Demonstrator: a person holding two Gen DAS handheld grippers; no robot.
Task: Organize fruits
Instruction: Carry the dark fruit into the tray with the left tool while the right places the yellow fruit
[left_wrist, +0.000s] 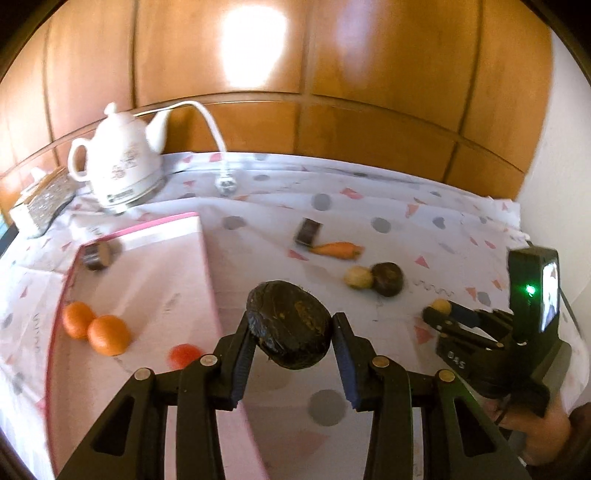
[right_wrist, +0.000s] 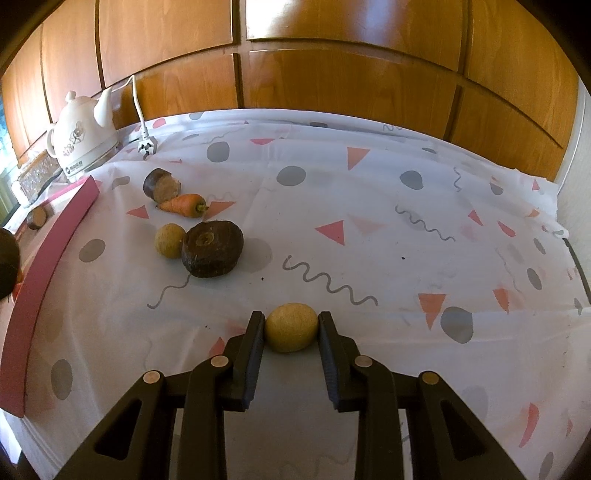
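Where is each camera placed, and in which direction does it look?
Left wrist: behind the left tongs, looking down at their dark round fruit and the pink box; the right tongs and a hand show.
Right wrist: behind the right tongs, looking down at their yellow fruit; only tongs show.
Shared: kettle, carrot.

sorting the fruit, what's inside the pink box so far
Two oranges, a small red fruit and a dark cut piece lie in the pink box. The fingers hide its near part.
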